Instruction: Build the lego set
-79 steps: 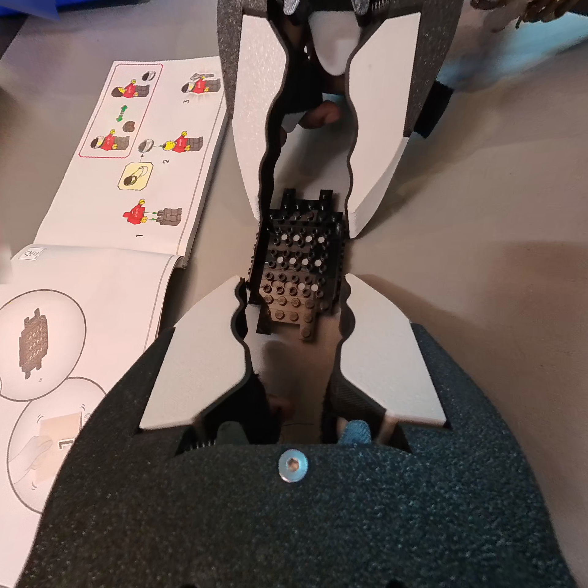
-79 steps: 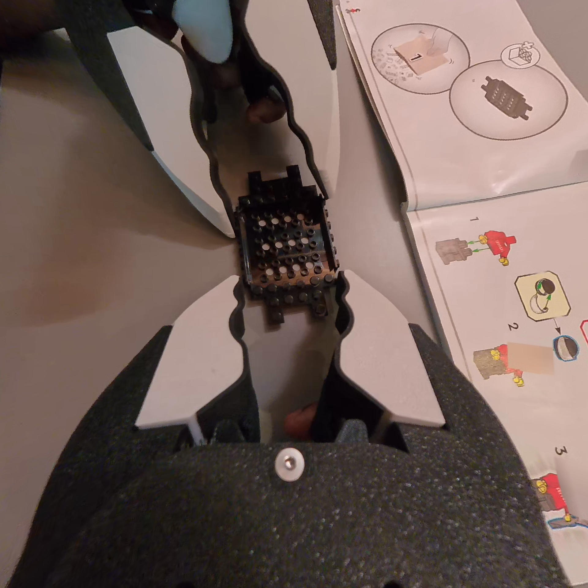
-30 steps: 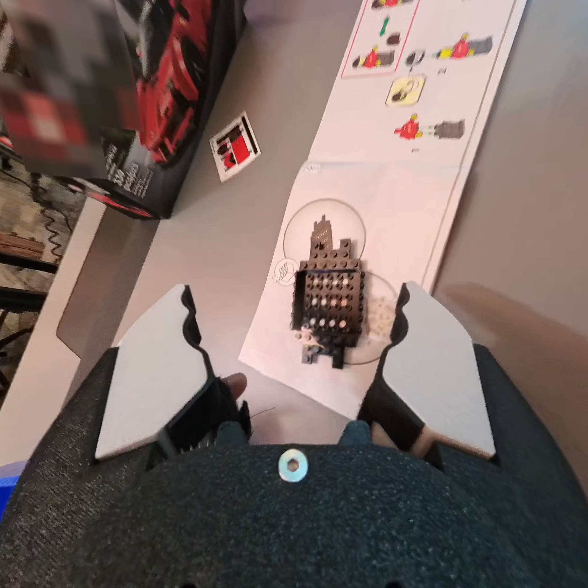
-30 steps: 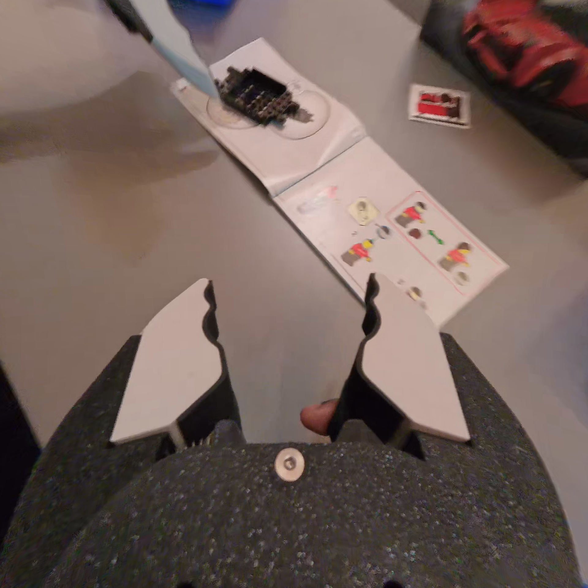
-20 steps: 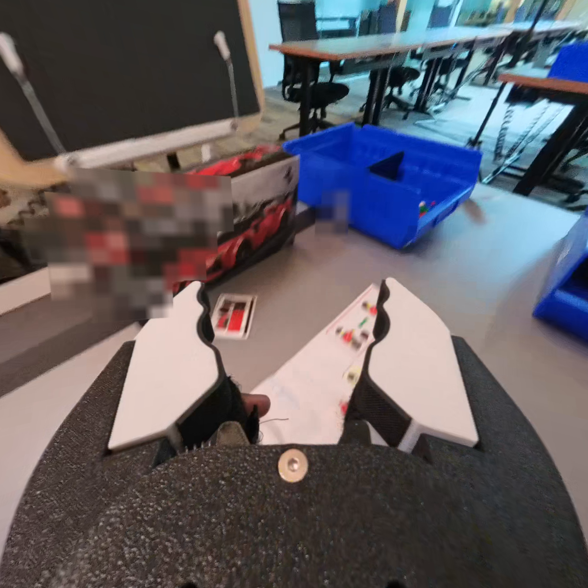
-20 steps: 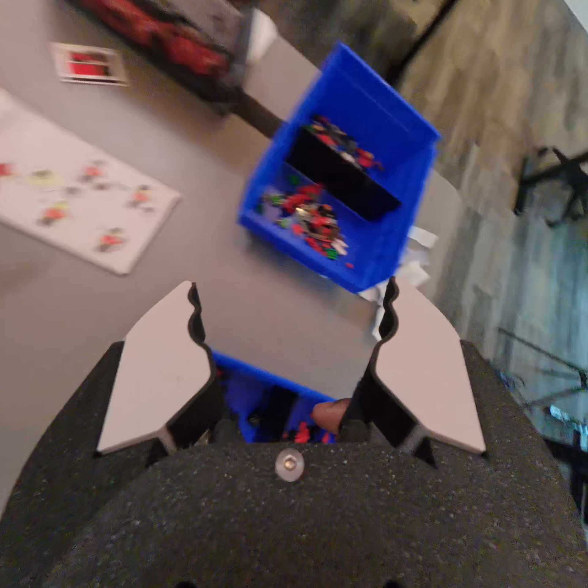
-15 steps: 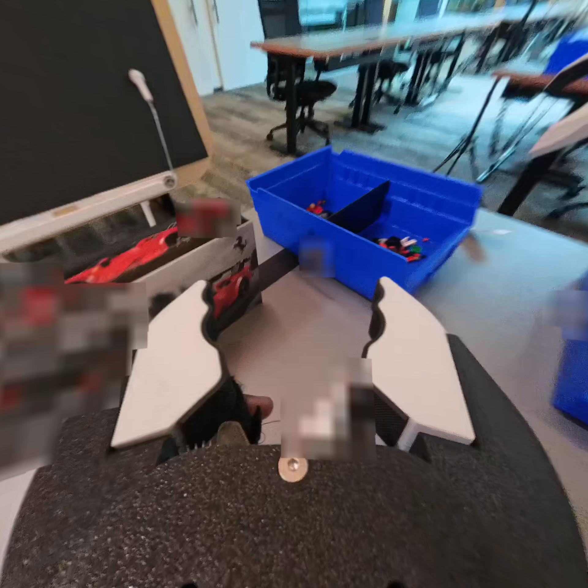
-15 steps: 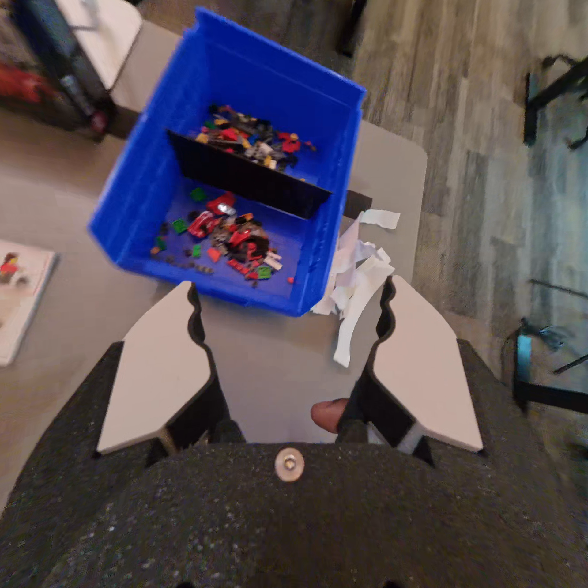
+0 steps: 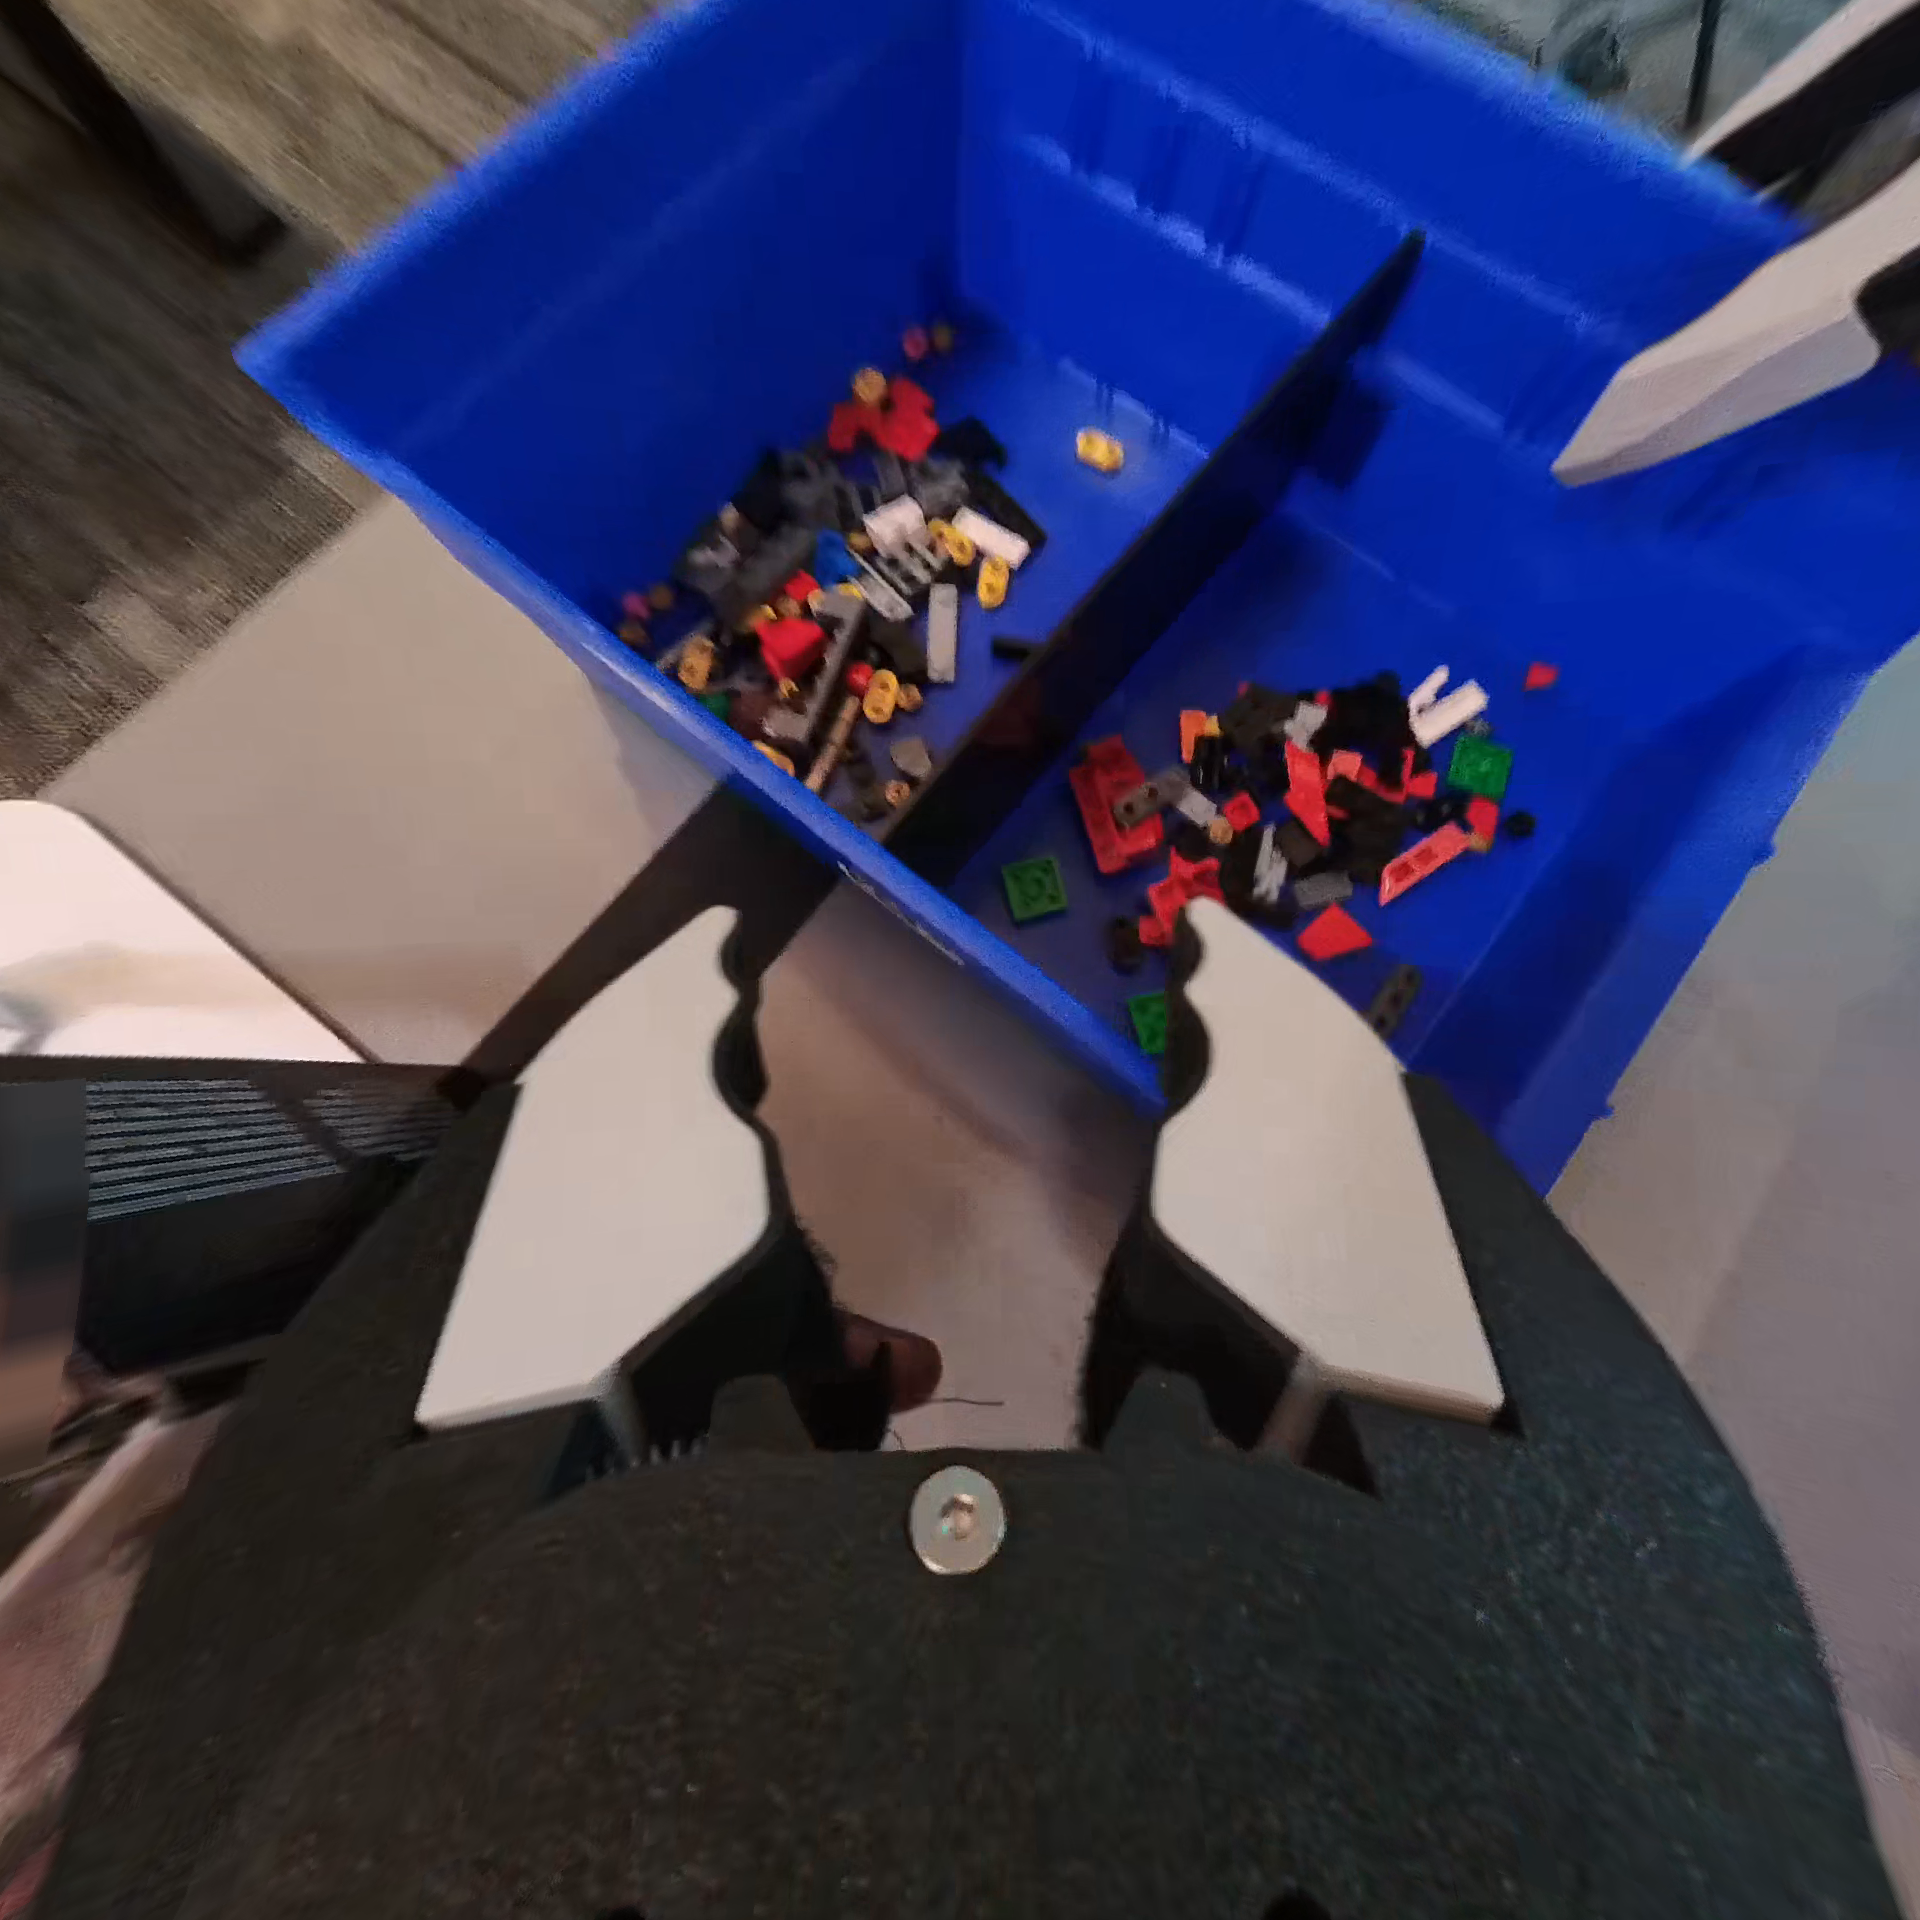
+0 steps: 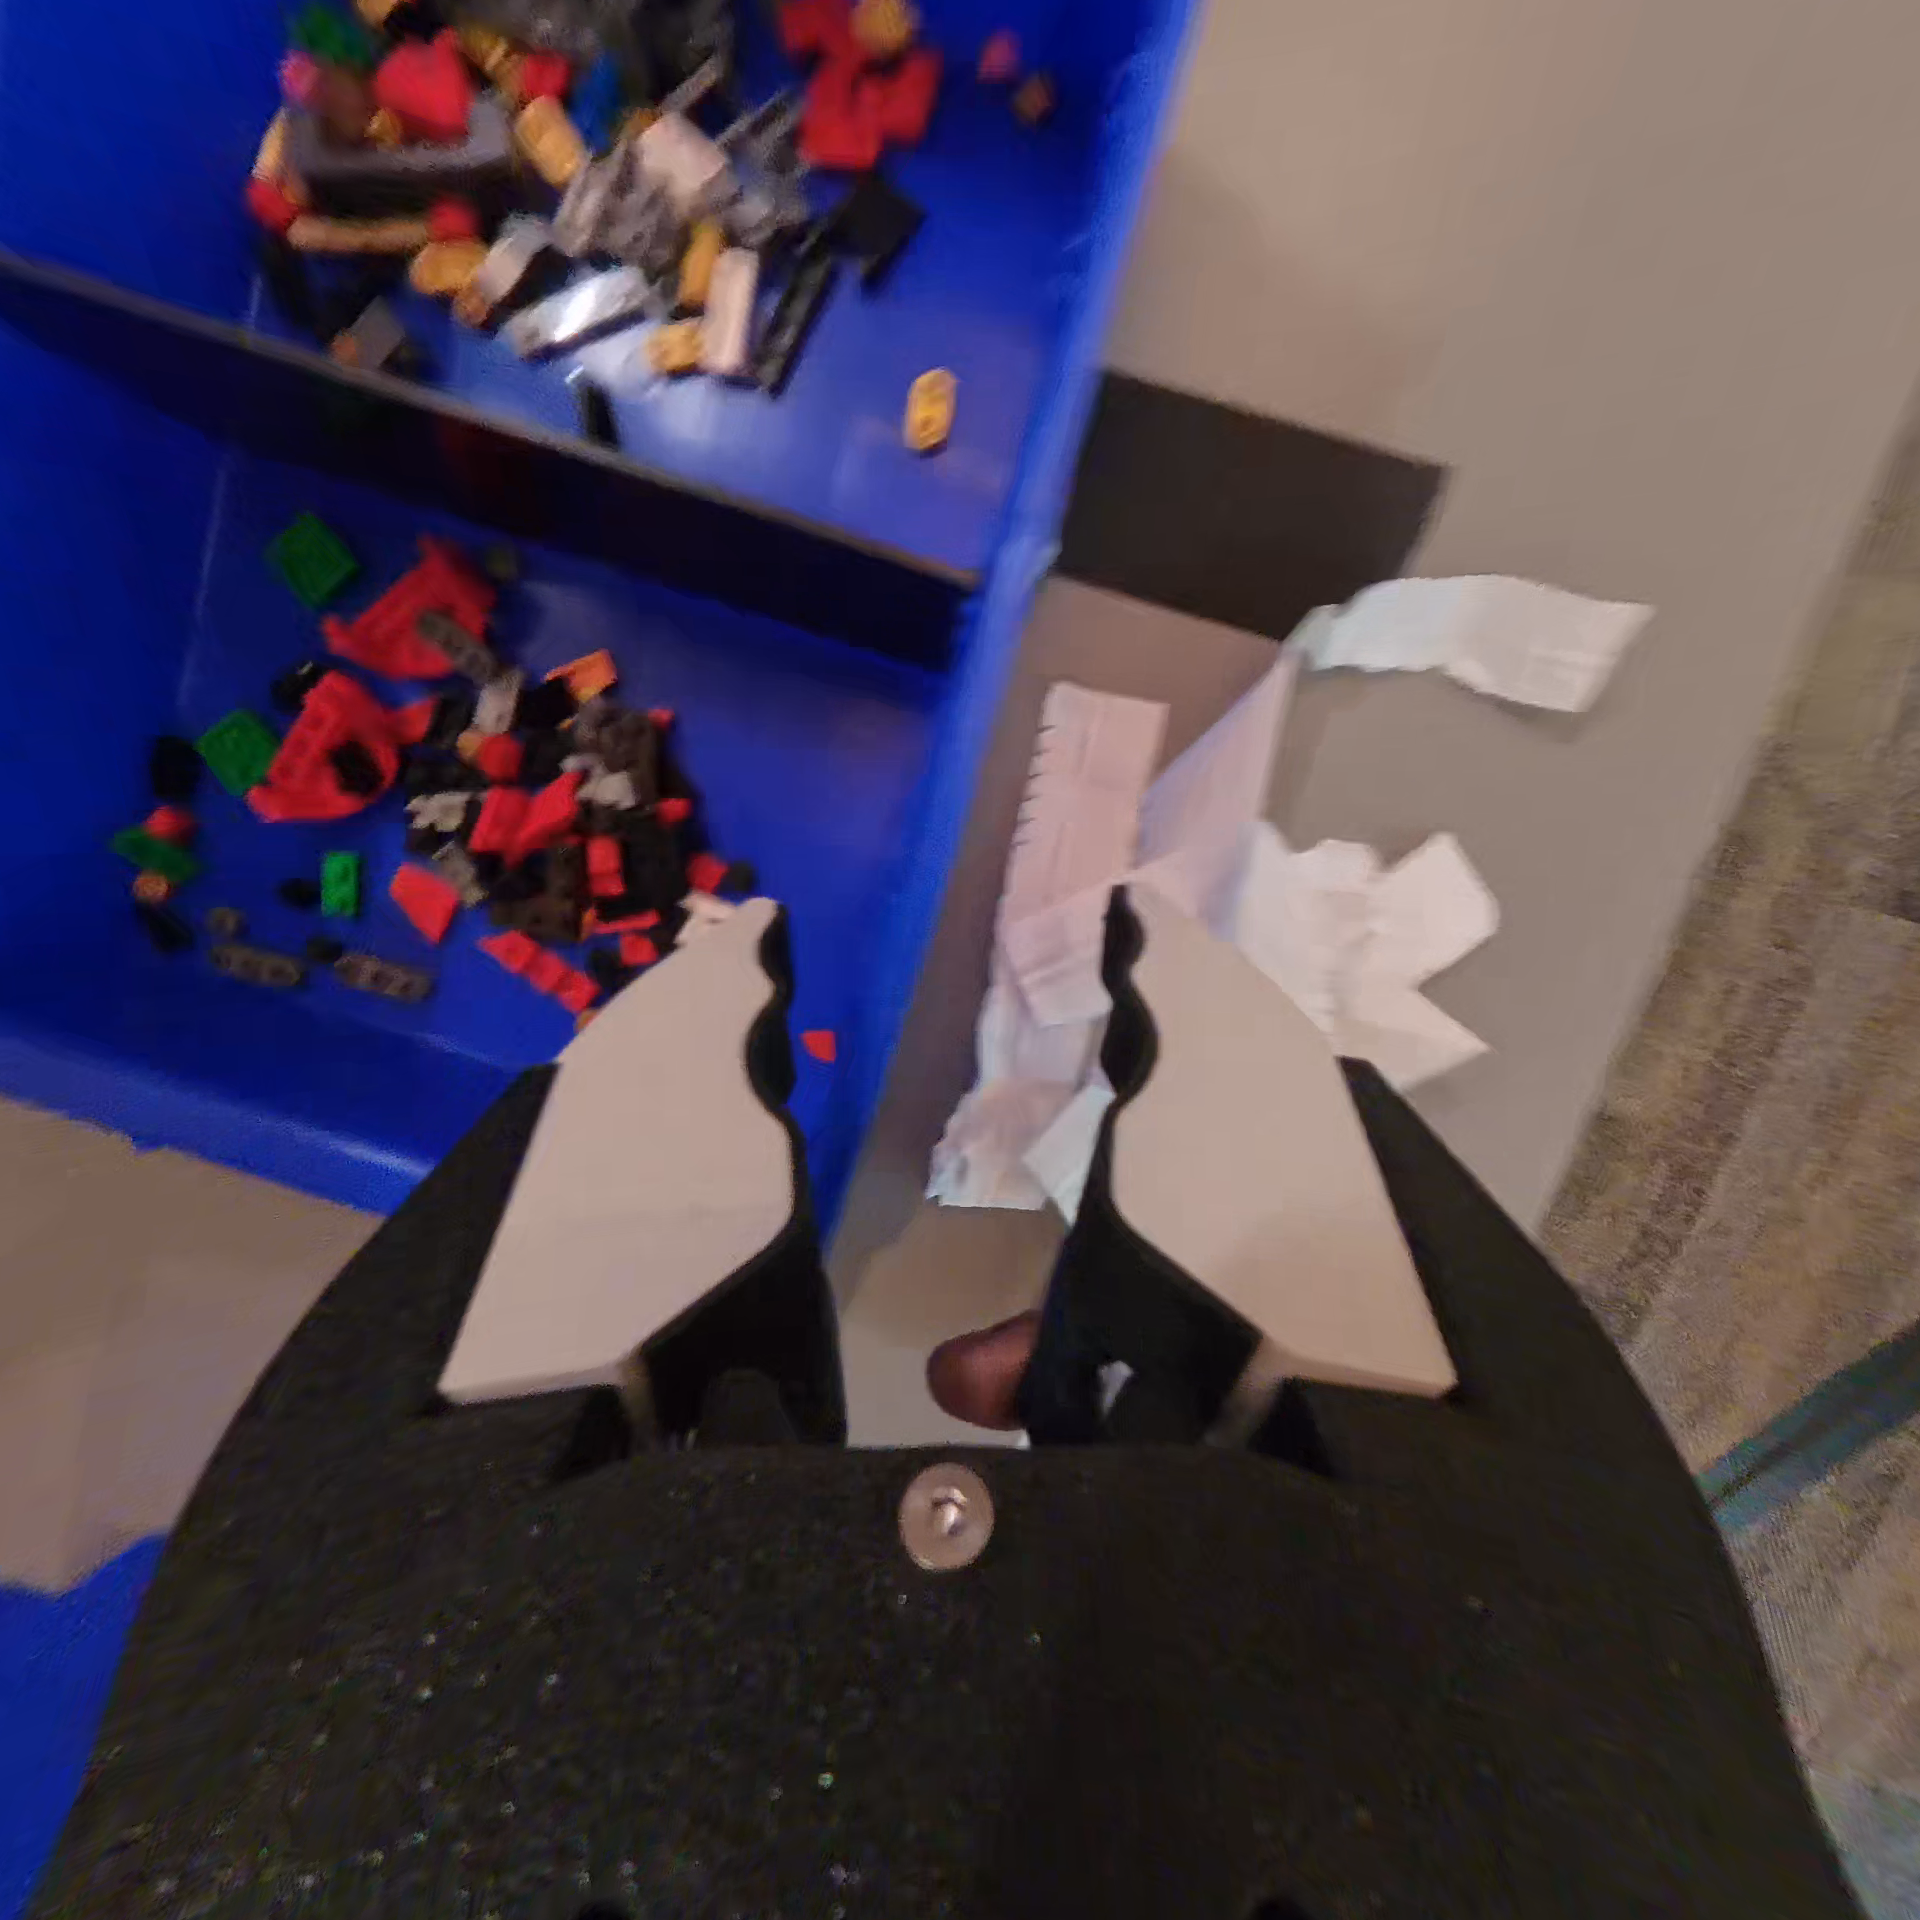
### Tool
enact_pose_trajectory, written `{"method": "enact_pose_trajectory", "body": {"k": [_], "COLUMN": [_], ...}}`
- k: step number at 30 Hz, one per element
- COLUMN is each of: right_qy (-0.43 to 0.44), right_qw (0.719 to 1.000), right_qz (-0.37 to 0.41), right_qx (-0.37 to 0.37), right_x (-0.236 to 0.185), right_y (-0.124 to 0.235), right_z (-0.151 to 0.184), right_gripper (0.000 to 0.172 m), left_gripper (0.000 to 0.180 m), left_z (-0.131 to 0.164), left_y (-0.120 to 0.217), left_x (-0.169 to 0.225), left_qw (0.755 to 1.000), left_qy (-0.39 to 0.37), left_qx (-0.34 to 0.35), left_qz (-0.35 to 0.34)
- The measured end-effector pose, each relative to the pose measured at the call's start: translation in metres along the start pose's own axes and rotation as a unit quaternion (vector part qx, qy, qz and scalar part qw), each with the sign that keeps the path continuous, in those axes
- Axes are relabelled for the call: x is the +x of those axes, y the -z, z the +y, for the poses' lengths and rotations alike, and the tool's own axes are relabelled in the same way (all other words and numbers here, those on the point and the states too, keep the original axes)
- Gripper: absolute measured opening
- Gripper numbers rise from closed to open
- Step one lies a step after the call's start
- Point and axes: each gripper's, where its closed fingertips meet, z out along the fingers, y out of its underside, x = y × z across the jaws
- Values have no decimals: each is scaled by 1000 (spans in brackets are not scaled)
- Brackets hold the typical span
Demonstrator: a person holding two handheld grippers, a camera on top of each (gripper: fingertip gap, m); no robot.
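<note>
Two grippers hang over a blue bin [image 9: 644, 343] on the grey surface [image 9: 343, 748]. The left gripper [image 9: 961, 925] has its fingers apart and bare, above the bin's near wall. The right gripper [image 10: 940, 914], fingers likewise apart and bare, straddles the bin's side wall, beside torn white paper scraps [image 10: 1340, 914]. A black divider [image 9: 1174, 561] splits the bin; loose toy bricks [image 9: 1309, 790] lie in both compartments

Blue divided bin [image 9: 644, 312] holds loose bricks [image 9: 1309, 790] in both compartments.
</note>
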Motion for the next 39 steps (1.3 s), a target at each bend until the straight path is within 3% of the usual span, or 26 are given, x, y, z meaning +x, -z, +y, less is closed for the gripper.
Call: {"method": "enact_pose_trajectory", "body": {"k": [2, 6, 19, 30, 32, 34, 36, 39], "right_qy": [-3, 36, 52, 87, 100, 115, 138, 200], "right_qw": [998, 997, 994, 982, 981, 986, 989, 978], "right_qz": [-56, 34, -3, -34, -41, -20, -27, -40], "right_qx": [-18, -65, -98, -162, -159, -117, -52, 32], "right_x": [-23, -26, -119, -153, -153, -144, -144, -148], "right_y": [-8, -5, 23, 39, 45, 55, 68, 81], "right_z": [5, 17, 90, 130, 127, 106, 78, 34], "right_gripper": [30, 15, 26, 34, 47, 64, 66, 56], "left_gripper": [41, 38, 39, 40, 50, 55, 62, 87], "left_z": [9, 23, 91, 115, 112, 85, 72, 90], "left_y": [-3, 7, 73, 96, 104, 136, 181, 237], "left_x": [15, 21, 46, 64, 61, 53, 42, 26], "left_qw": [999, 999, 995, 992, 991, 981, 966, 952], "left_qy": [-2, -20, -50, -63, -80, -100, -111, -140], "left_qx": [-5, -2, 0, 10, 24, 132, 214, 254], "left_qz": [49, 41, 81, 105, 107, 98, 95, 93]}}
